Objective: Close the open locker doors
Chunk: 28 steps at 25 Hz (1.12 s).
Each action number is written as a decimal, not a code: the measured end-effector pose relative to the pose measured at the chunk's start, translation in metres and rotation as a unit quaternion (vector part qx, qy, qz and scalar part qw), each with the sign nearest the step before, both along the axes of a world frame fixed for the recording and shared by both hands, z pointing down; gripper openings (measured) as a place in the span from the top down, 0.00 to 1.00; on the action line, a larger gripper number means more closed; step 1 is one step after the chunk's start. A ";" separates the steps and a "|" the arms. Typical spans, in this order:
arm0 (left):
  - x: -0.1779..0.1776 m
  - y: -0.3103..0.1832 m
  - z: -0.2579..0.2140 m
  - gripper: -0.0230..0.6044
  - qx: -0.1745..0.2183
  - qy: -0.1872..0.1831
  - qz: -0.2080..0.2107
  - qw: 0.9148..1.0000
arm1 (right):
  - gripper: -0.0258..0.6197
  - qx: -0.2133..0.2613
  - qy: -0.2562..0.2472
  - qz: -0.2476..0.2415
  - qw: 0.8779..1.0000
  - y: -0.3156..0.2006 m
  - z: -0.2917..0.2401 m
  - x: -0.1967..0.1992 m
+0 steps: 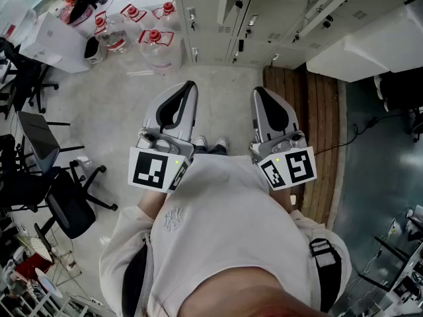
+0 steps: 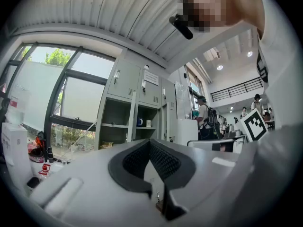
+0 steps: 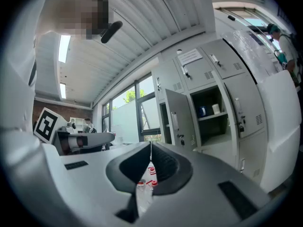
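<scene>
Standing back from the lockers (image 1: 218, 18), a person holds the left gripper (image 1: 190, 86) and right gripper (image 1: 258, 91) empty, each with its jaws pressed together. No closing has begun. The right gripper view shows the open door (image 3: 176, 119) beside the cup shelf (image 3: 208, 111), which the steep head view leaves unclear.

An office workspace with grey metal lockers (image 1: 211, 25), swivel chairs (image 1: 69, 207) and large water bottles (image 1: 157, 45).

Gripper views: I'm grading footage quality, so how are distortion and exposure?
Left gripper view: heavy fisheye curving, window overbright, left gripper soft up close. Right gripper view: lockers bow, corners vignette dark. Head view: even light, mostly sharp.
</scene>
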<state>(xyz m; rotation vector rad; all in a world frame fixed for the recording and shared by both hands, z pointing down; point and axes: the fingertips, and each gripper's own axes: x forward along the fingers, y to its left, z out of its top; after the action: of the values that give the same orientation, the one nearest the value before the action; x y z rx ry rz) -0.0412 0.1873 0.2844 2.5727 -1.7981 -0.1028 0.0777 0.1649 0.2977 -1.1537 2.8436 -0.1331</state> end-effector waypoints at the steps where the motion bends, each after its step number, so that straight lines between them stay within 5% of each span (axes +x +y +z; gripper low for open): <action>1: 0.002 0.000 0.000 0.96 0.000 -0.001 -0.001 1.000 | 0.94 -0.001 -0.001 -0.001 1.000 0.000 0.001 0.002; 28: 0.023 -0.009 0.019 0.96 -0.001 0.011 -0.015 1.000 | 0.94 0.012 -0.013 -0.051 0.999 -0.008 0.014 0.019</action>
<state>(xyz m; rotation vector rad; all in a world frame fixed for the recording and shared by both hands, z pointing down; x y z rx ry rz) -0.0180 0.1784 0.3036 2.5326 -1.8295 -0.1303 0.0967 0.1567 0.3114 -0.9942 2.8743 -0.1175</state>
